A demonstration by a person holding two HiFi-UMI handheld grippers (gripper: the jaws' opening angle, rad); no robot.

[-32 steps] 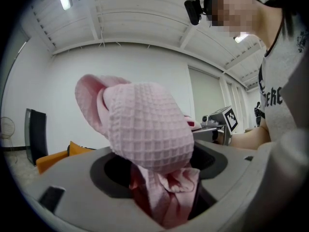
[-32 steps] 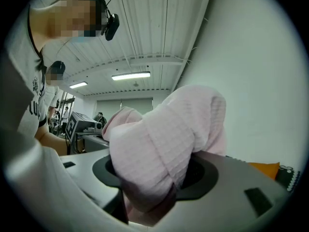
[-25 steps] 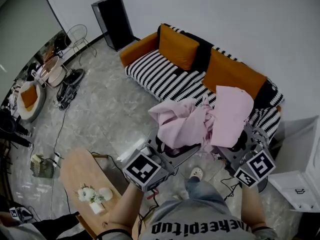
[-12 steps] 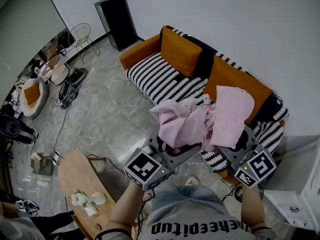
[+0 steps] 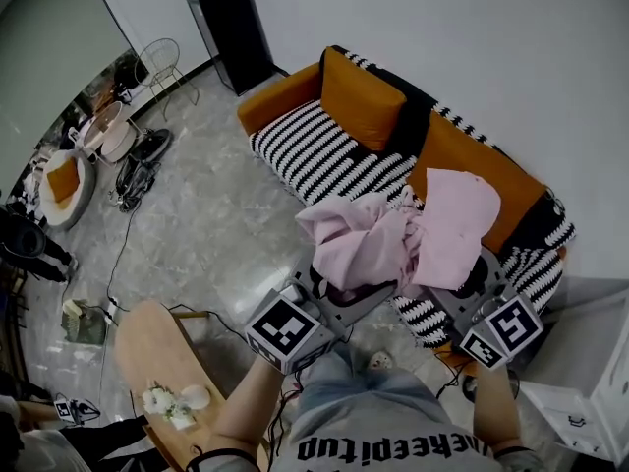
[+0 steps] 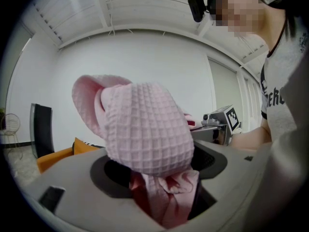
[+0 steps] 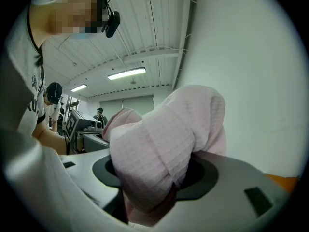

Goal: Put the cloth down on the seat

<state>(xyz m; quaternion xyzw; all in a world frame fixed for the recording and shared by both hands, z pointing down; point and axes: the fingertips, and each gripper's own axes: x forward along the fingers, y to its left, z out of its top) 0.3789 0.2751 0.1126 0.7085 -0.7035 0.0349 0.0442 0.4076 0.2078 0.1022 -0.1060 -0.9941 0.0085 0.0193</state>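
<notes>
A pink waffle-weave cloth [image 5: 398, 239] hangs bunched between my two grippers, held up in the air in front of the sofa. My left gripper [image 5: 334, 298] is shut on one end of the cloth [image 6: 149, 134], which billows over its jaws. On the other end of the cloth [image 7: 164, 149] my right gripper [image 5: 462, 288] is shut too. The seat [image 5: 329, 155] is a black-and-white striped sofa cushion with orange back cushions [image 5: 362, 96], lying beyond and below the cloth.
A black speaker [image 5: 234, 35] stands left of the sofa by the wall. A wooden table [image 5: 157, 352] with a small flower vase [image 5: 169, 401] sits at lower left. Cables and gear lie on the grey floor [image 5: 211, 219] at left. A white cabinet [image 5: 590, 391] is at right.
The view has shifted slightly so the sofa sits a little further right and nearer. The cloth stays gripped in both grippers in much the same pose.
</notes>
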